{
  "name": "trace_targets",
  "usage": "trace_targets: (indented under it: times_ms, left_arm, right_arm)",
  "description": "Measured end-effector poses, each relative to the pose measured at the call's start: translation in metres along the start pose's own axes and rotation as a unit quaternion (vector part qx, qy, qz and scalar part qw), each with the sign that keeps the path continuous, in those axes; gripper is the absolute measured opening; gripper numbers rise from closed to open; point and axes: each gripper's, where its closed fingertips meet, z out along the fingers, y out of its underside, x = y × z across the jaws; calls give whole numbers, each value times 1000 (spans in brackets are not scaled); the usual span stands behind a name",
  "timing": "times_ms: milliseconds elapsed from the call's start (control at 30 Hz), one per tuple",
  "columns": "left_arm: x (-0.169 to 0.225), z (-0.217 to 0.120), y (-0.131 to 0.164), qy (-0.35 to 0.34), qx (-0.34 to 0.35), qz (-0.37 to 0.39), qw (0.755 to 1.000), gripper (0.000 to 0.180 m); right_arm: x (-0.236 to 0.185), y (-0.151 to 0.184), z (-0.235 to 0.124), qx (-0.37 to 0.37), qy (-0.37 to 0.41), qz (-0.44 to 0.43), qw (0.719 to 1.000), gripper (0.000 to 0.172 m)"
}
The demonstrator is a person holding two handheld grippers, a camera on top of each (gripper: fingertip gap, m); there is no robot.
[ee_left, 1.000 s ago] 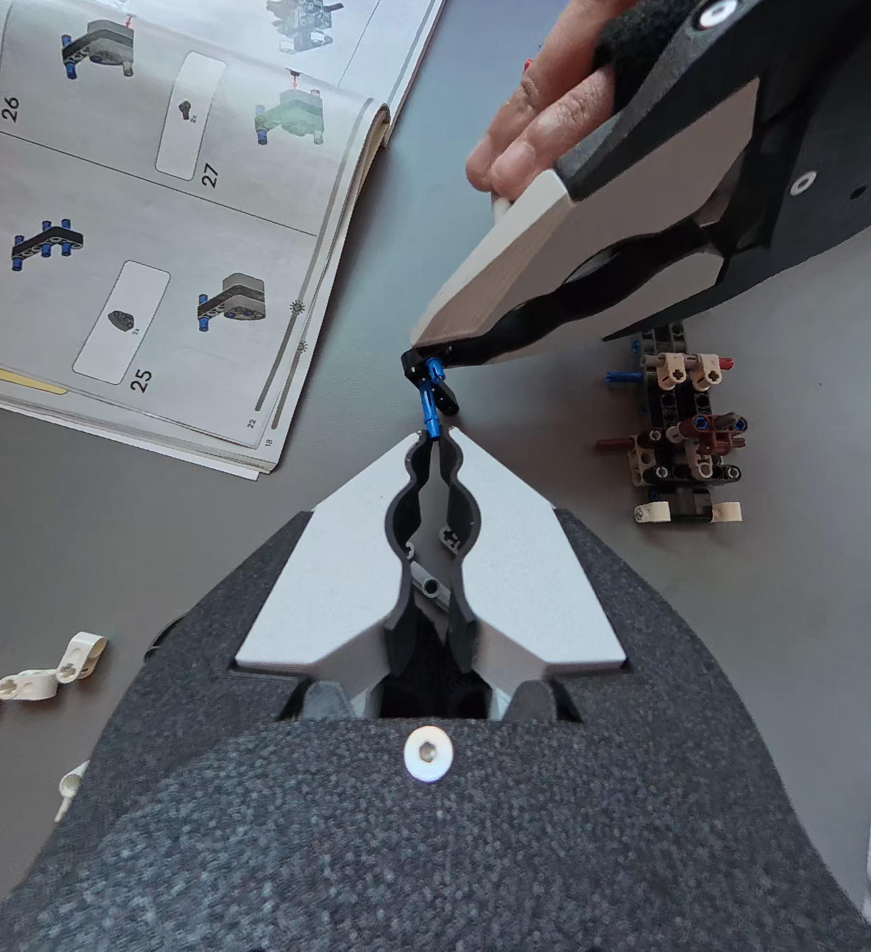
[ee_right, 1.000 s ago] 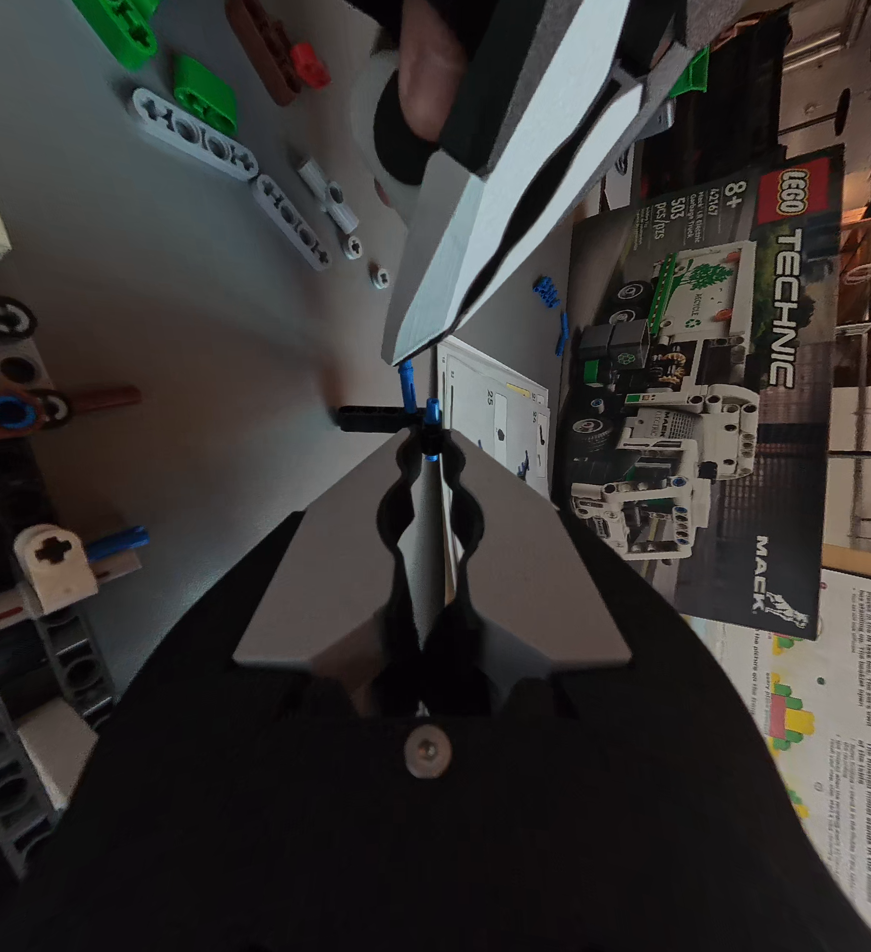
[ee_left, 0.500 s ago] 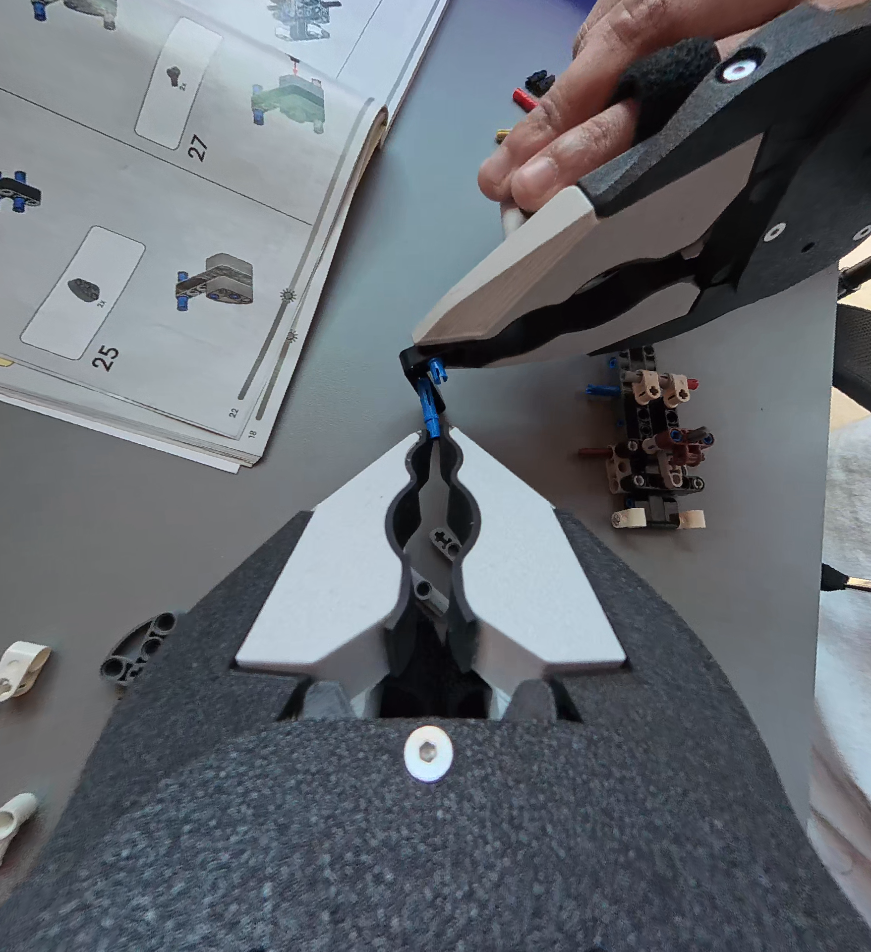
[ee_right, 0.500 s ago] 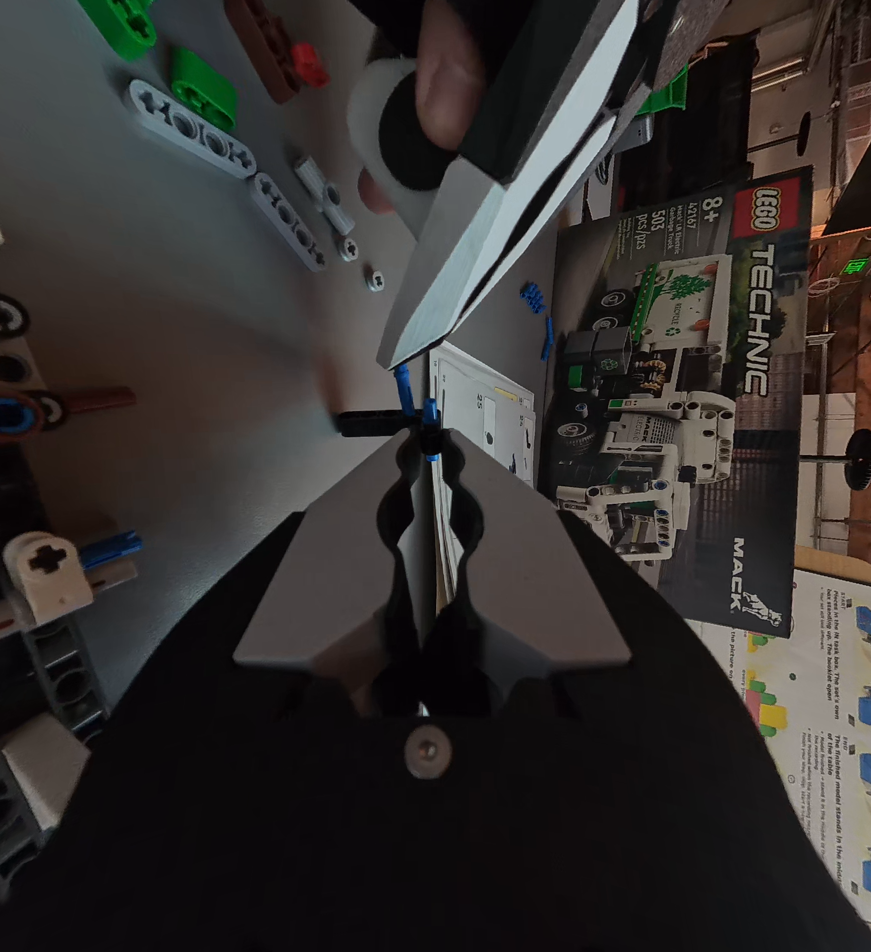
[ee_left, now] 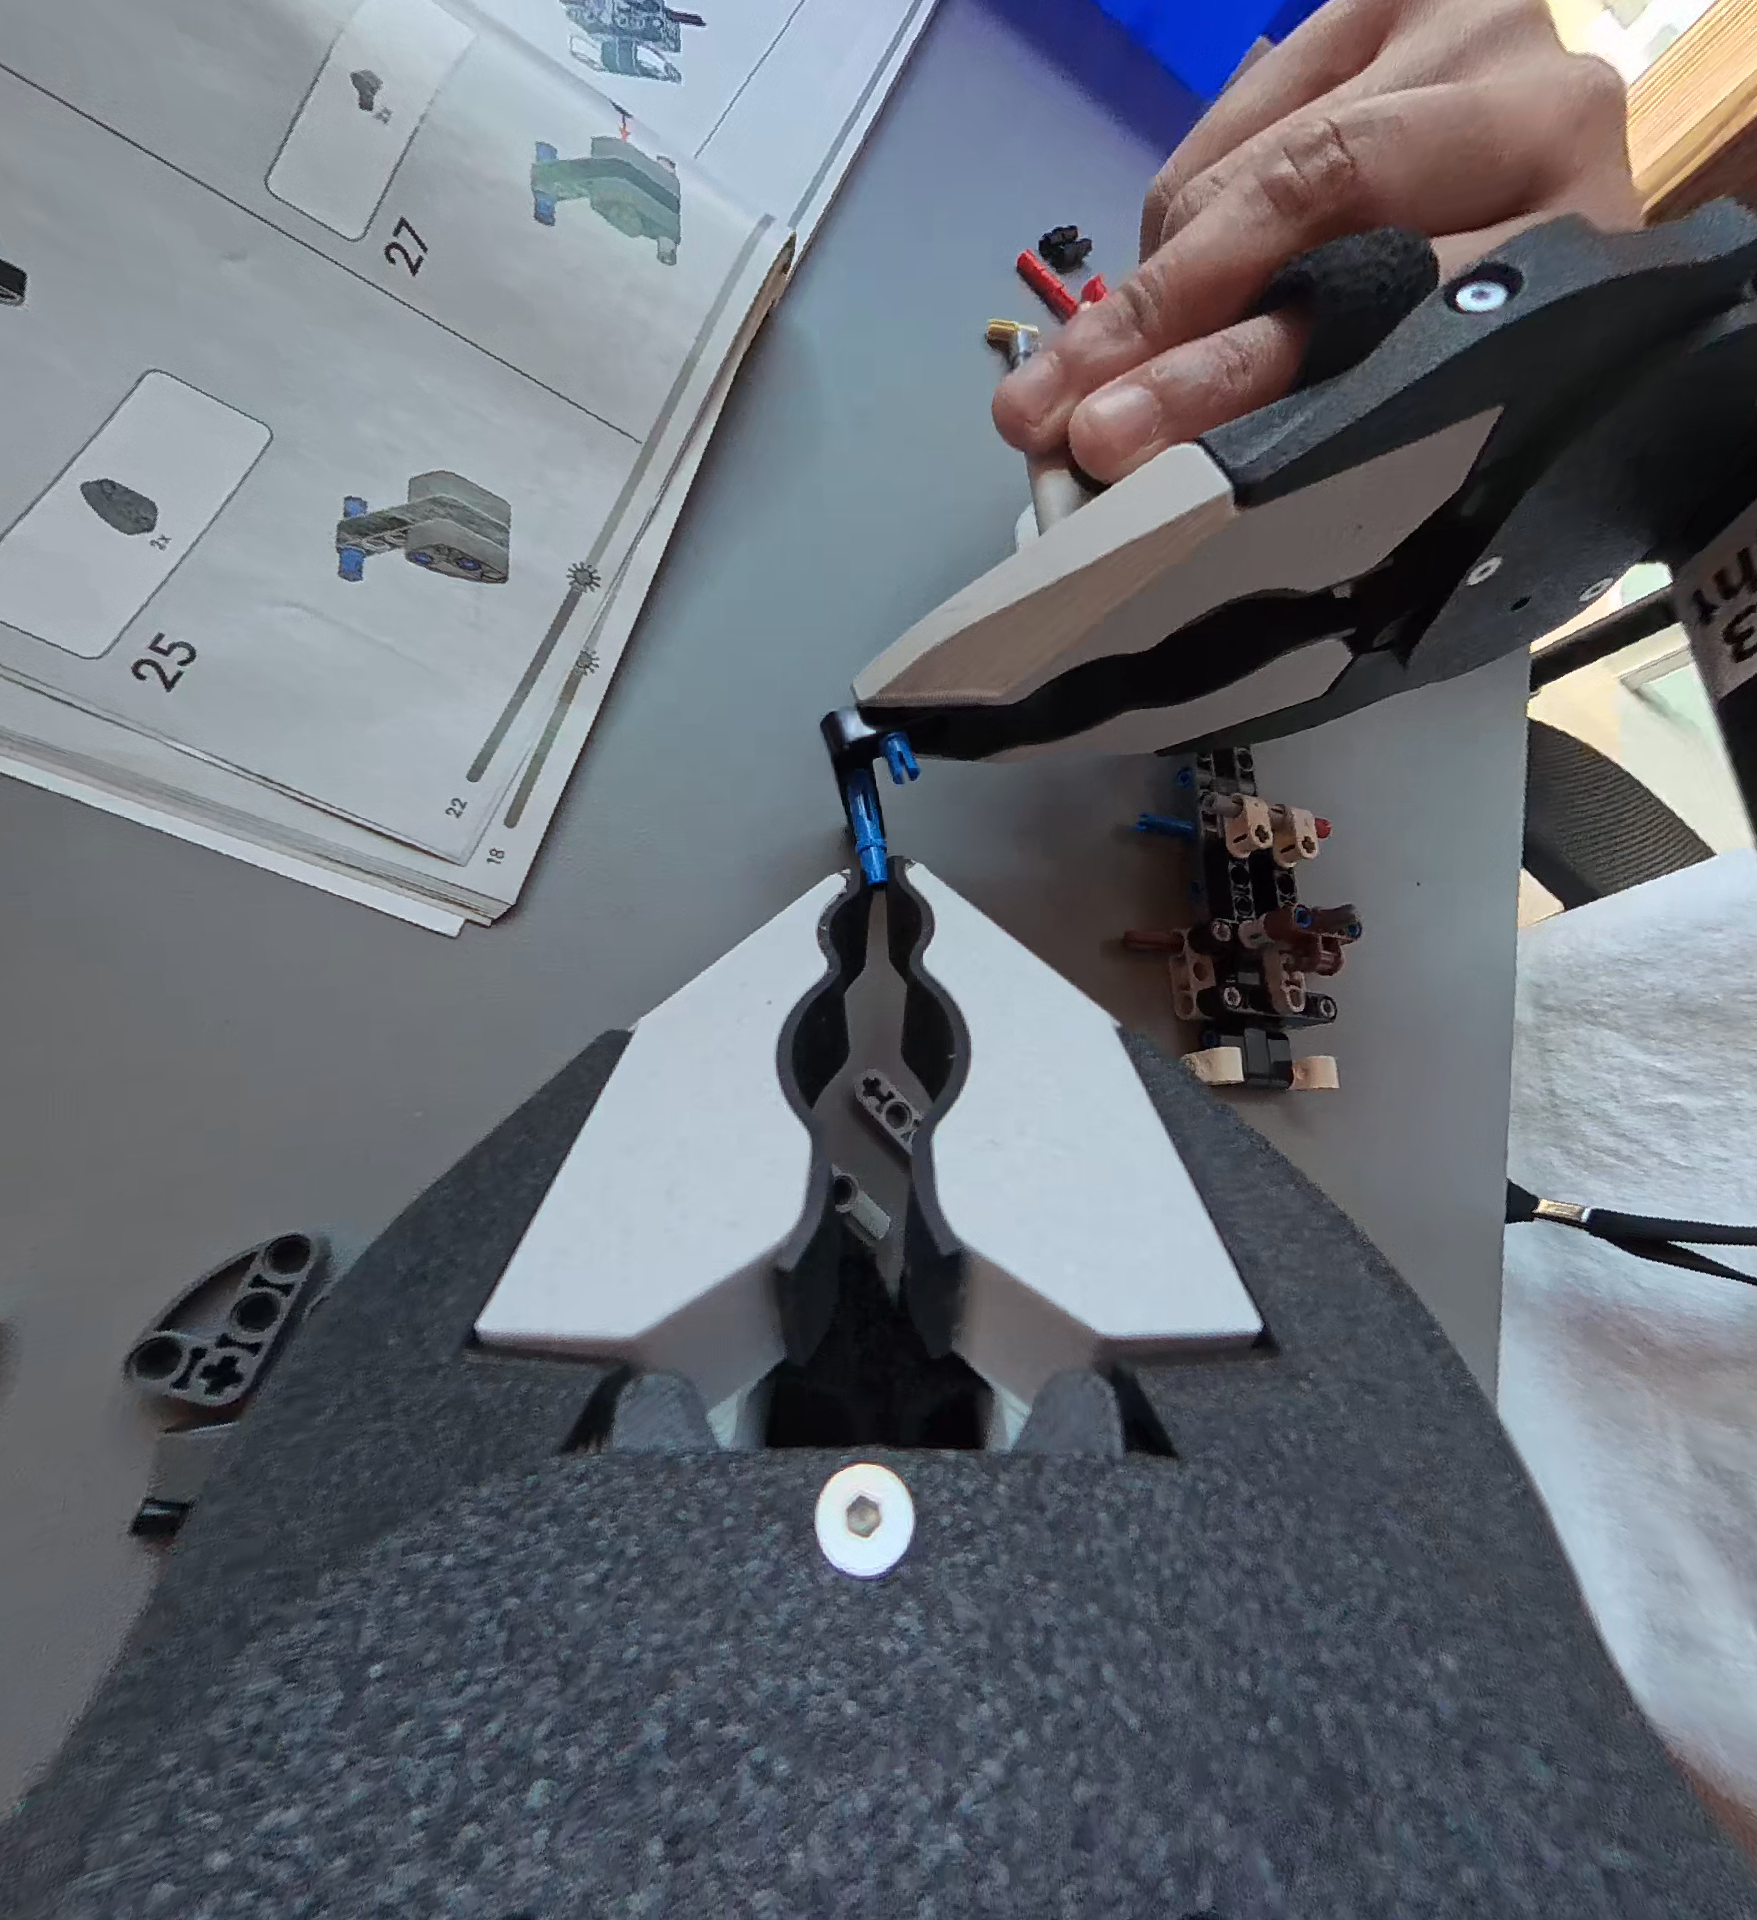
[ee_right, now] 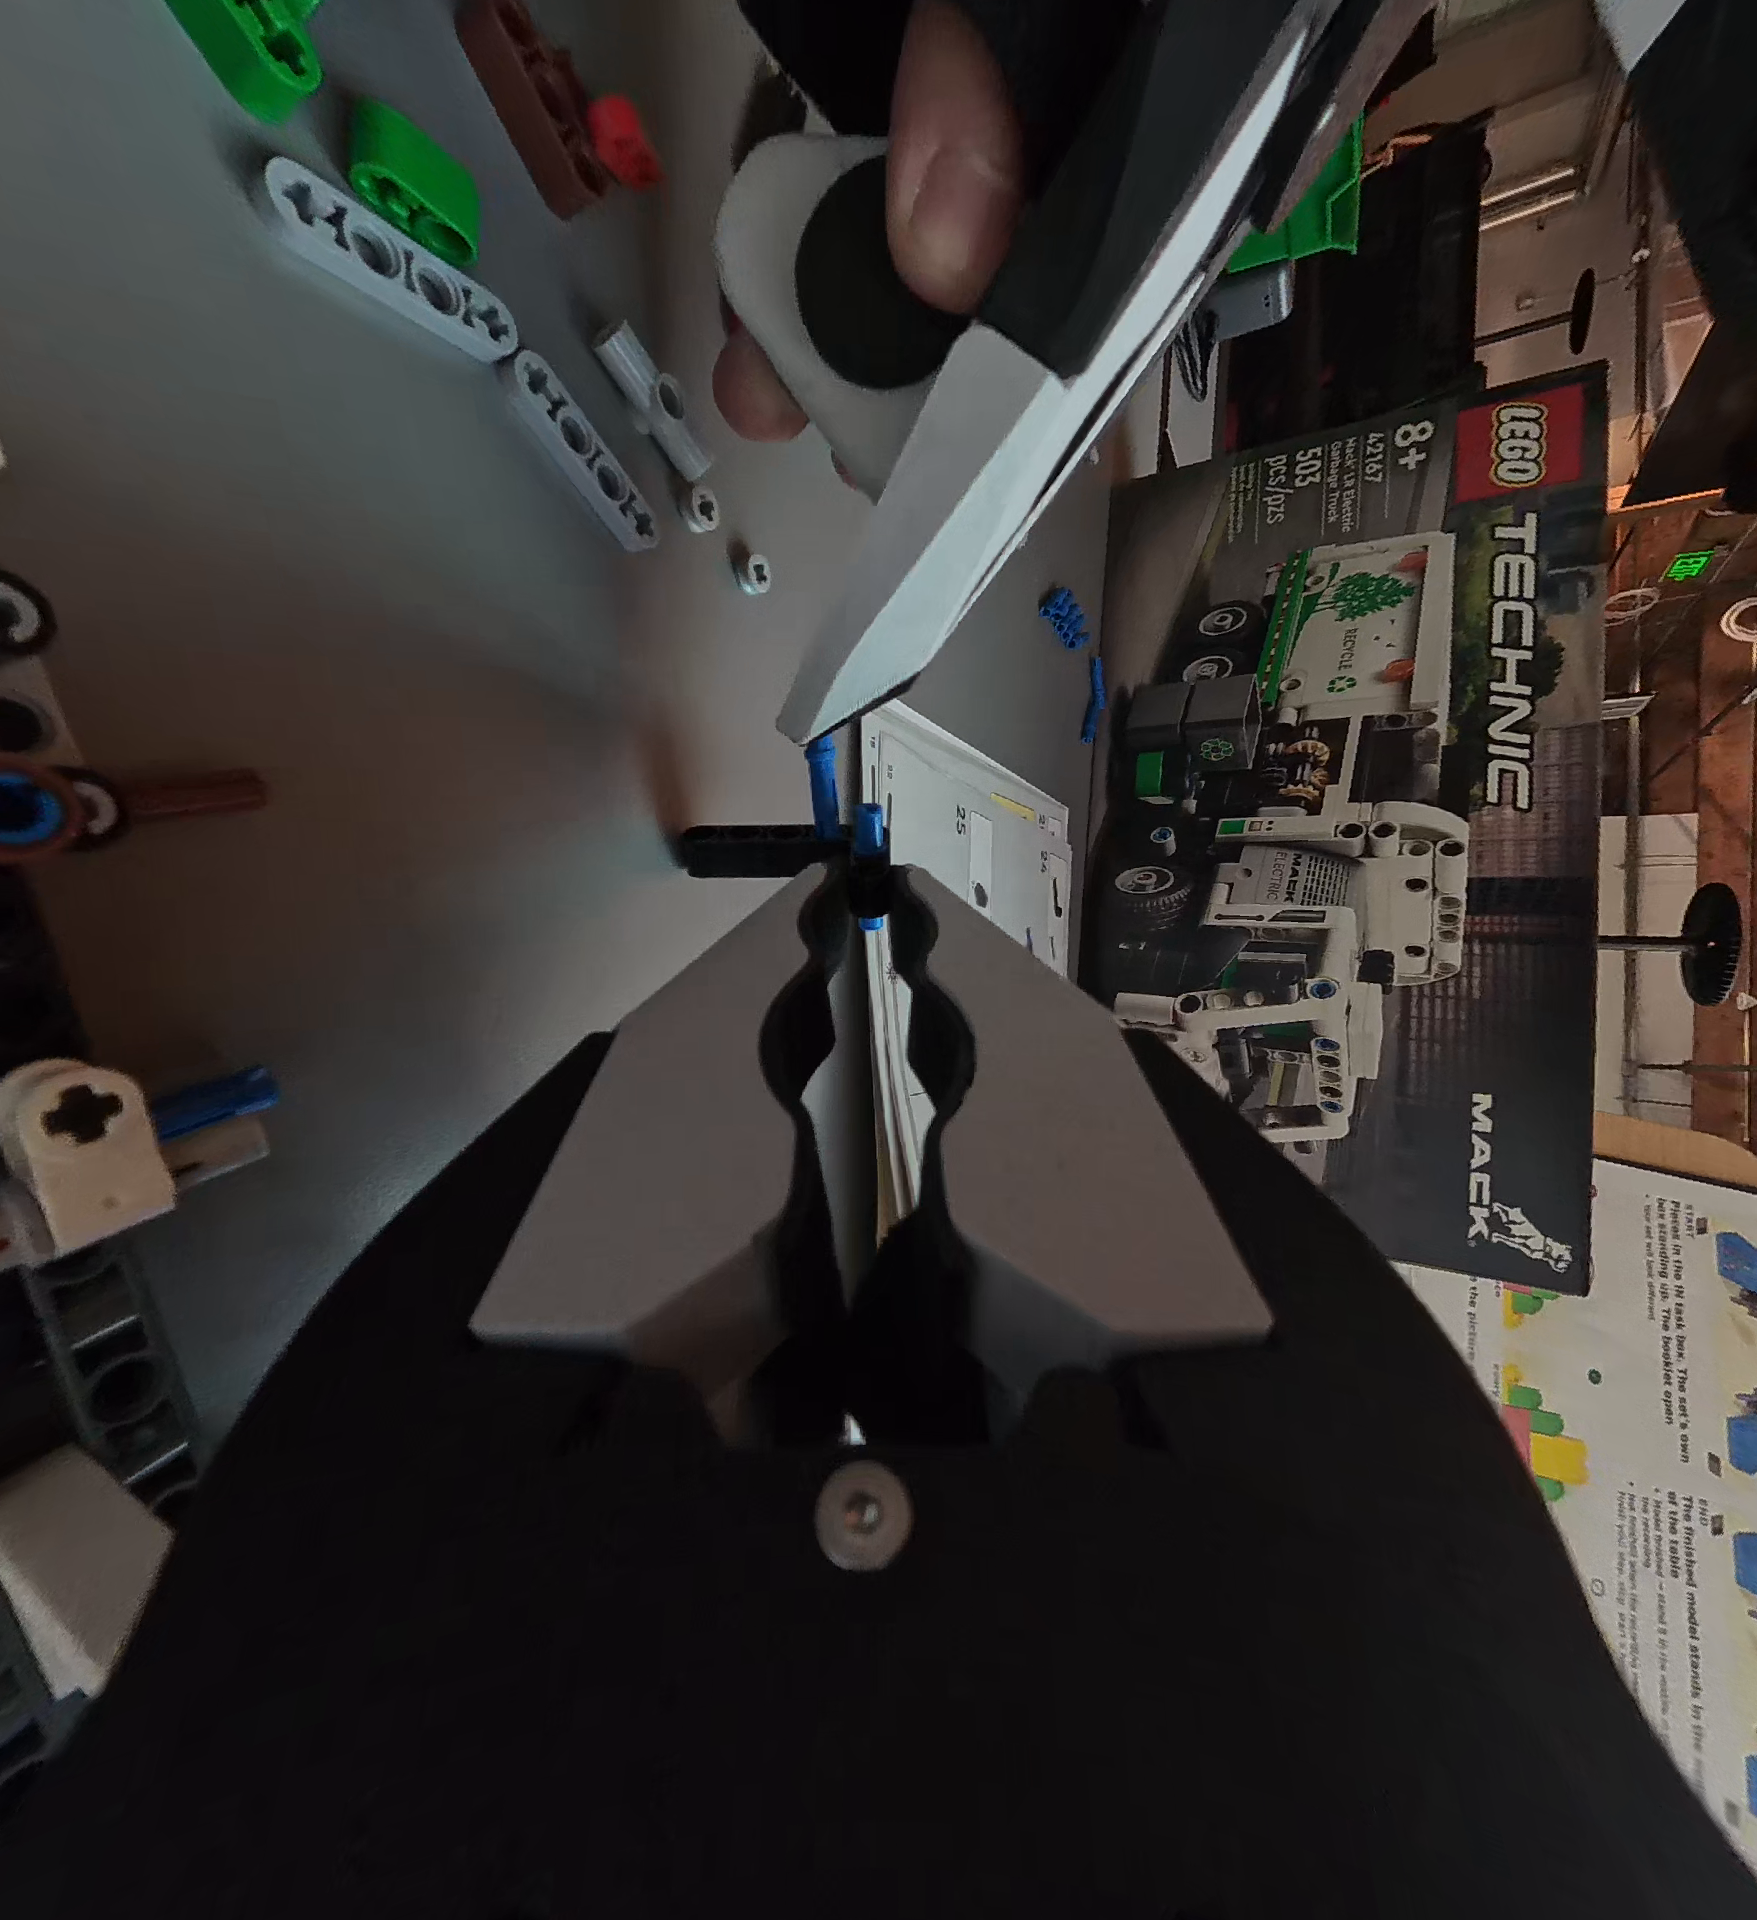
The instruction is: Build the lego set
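Blue pin (ee_left: 870,840) end-on into black angled beam (ee_left: 841,729), midair

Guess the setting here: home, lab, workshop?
Probably a lab or office workbench set up for toy-brick assembly: a grey table with an open instruction booklet, loose brick parts, the kit's box, and exposed ceiling structure behind.

Just ahead of the left gripper (ee_left: 876,883) a pin (ee_left: 868,831) stood between its tips, joined to a beam (ee_left: 839,736) in the right gripper (ee_left: 879,727). An open booklet (ee_left: 334,416) lay ahead to the left, a small assembly (ee_left: 1253,935) to the right, a curved piece (ee_left: 230,1320) back left.
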Motion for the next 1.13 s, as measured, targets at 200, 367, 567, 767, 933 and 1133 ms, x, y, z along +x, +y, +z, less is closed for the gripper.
trace_targets:
  times_ms: [200,367,567,767,933,1133]
  left_arm:
    - [0,-1,-2,29,8,-51,998,2]
    - [3,0,-4,36,10,-55,998,1]
    - [5,-2,-7,75,22,-99,992,1]
    - [4,0,-7,84,24,-114,990,1]
    - [1,1,-10,42,24,-63,997,1]
    - [2,1,-12,-37,-4,44,998,1]
  right_arm:
    - [0,0,1,12,0,1,1000,6]
    - [1,2,1,8,-2,12,1000,6]
    - [1,1,1,18,0,5,1000,6]
    - [1,4,2,20,-5,15,1000,6]
    - [1,7,2,18,-12,28,999,6]
    - [1,7,2,15,-15,34,999,6]
